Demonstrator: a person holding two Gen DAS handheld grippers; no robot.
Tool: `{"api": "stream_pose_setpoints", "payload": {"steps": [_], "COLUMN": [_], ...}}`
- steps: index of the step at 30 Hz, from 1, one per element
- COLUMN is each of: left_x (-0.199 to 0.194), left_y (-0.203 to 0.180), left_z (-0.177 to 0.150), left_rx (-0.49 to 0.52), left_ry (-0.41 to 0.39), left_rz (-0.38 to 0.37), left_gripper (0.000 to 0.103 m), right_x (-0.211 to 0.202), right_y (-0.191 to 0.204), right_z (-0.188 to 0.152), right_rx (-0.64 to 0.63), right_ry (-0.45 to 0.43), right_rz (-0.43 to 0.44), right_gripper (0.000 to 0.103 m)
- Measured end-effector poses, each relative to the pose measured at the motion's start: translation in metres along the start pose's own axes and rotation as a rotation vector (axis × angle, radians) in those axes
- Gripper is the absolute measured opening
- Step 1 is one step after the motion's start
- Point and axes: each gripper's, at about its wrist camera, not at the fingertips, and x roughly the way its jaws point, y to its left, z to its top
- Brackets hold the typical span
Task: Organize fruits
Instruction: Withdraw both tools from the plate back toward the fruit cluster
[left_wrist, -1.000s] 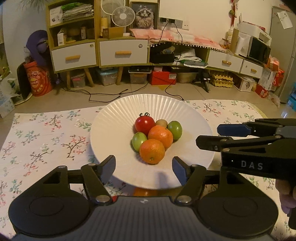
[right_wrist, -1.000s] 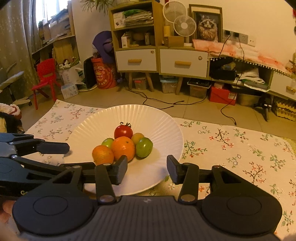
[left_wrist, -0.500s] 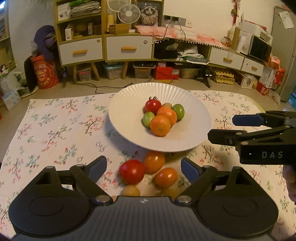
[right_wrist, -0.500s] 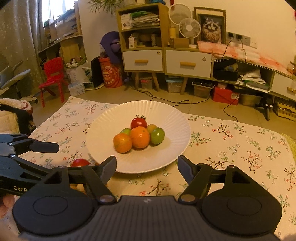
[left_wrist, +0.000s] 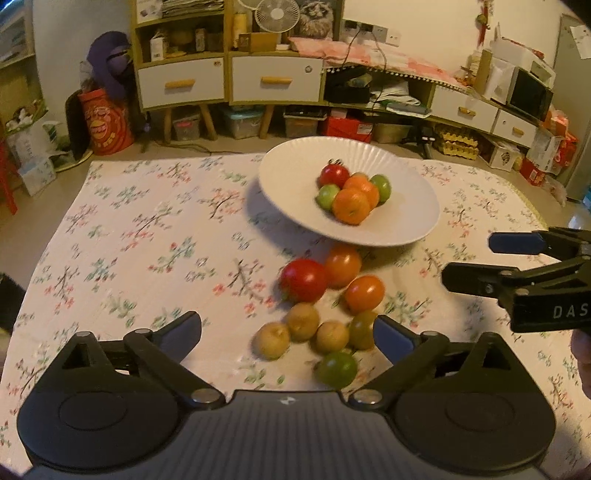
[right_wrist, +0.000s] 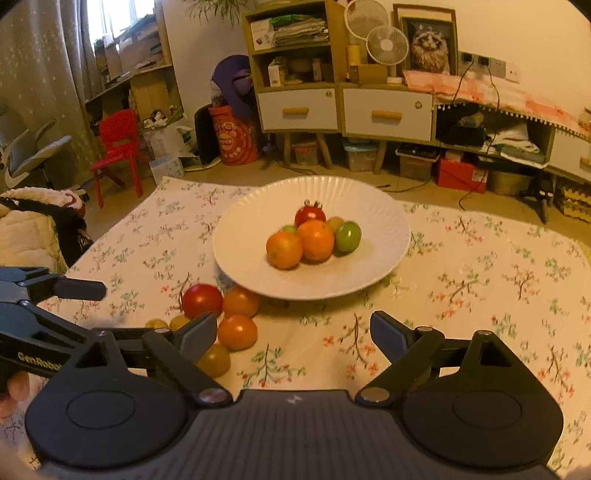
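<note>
A white plate sits on the floral cloth holding a red tomato, two oranges and green fruits. In front of it, loose fruit lies on the cloth: a red tomato, two orange ones, several small brown ones and a green one. My left gripper hovers over the loose pile, jaws opening, pads pressing on nothing. My right gripper is to the right of the pile, jaws opening over bare cloth, holding nothing.
The floral cloth stretches wide to the left of the plate. The right gripper reaches in from the right edge of the left wrist view. Cabinets, a red chair and boxes stand beyond the table.
Both grippers have drawn back from the plate and their jaws have spread wider. The loose fruit in front of the plate has come into view.
</note>
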Motion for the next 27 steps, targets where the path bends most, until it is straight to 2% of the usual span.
{"api": "stream_pose_setpoints", "payload": {"steps": [12, 24, 27], "left_x": [-0.007, 0.004, 0.007], "left_y": [0.025, 0.037, 0.037], "left_z": [-0.032, -0.062, -0.065], "left_rx": [-0.010, 0.049, 0.065], "left_ry": [0.043, 0.030, -0.004], "left_rz": [-0.004, 0.013, 0.010], "left_gripper": [0.095, 0.096, 0.097], "right_x": [-0.001, 0.011, 0.013], "right_y": [0.009, 0.028, 0.032], "right_z": [-0.026, -0.049, -0.054], "right_rx": [0.008, -0.057, -0.077], "right_ry": [0.049, 0.074, 0.085], "right_rz": [-0.039, -0.057, -0.057], "right_gripper": [0.097, 0.098, 0.098]}}
